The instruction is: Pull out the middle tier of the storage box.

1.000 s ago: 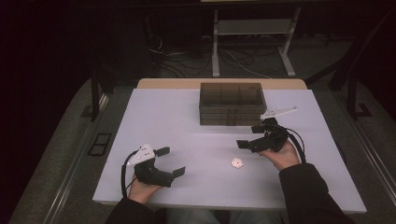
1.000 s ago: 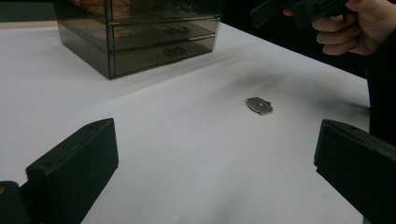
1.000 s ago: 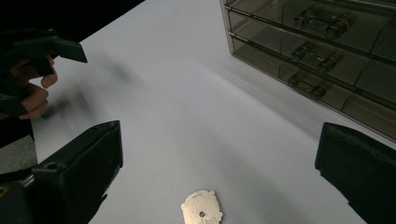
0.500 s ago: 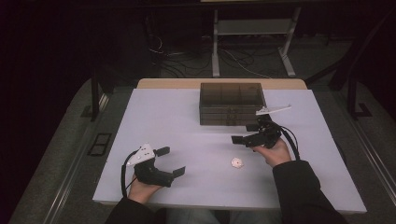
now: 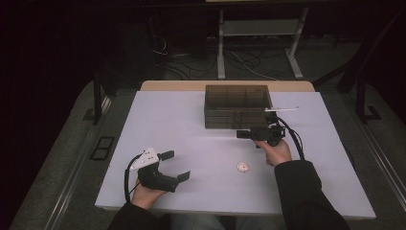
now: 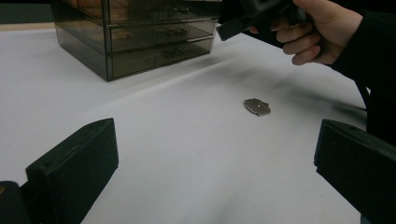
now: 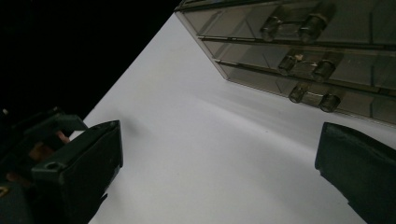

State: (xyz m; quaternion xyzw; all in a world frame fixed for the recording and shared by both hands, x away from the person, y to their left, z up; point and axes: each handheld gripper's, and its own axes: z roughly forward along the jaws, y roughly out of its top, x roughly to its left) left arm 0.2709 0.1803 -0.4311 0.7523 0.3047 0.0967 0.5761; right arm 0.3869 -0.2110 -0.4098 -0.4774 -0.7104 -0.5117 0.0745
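High view: right gripper (image 5: 250,134) is up at the front of the smoked drawer box (image 5: 238,106), tipped on its side, fingers apart and empty. Left gripper (image 5: 173,165) is parked near the table (image 5: 191,120) front edge, fingers wide apart, nothing between them.

Right gripper view: looks straight at the drawer fronts, three stacked, each with a pair of clear knobs. The lowest pair of knobs (image 7: 314,97) sits nearest the line between the fingers (image 7: 86,154). No contact yet, there's bare table between the fingers and the box. All three drawers look closed as far as I can tell.

Left gripper view: small flat disc-like piece (image 6: 257,106) lies on the table, well apart from the box and roughly between the two grippers. Nobody is touching it. Can't tell what it is, too small. In the high view it shows as a pale spot (image 5: 243,167) just below the right hand (image 5: 274,152).

Status, my read:
- Done: nothing yet beyond the approach to the box.
- In hand: lining up on a drawer knob, probably to pull a drawer open.
- Left: close on knob, pull drawer, pick up the small piece, drop it in, push the drawer shut.

Early stage, call it the first step.
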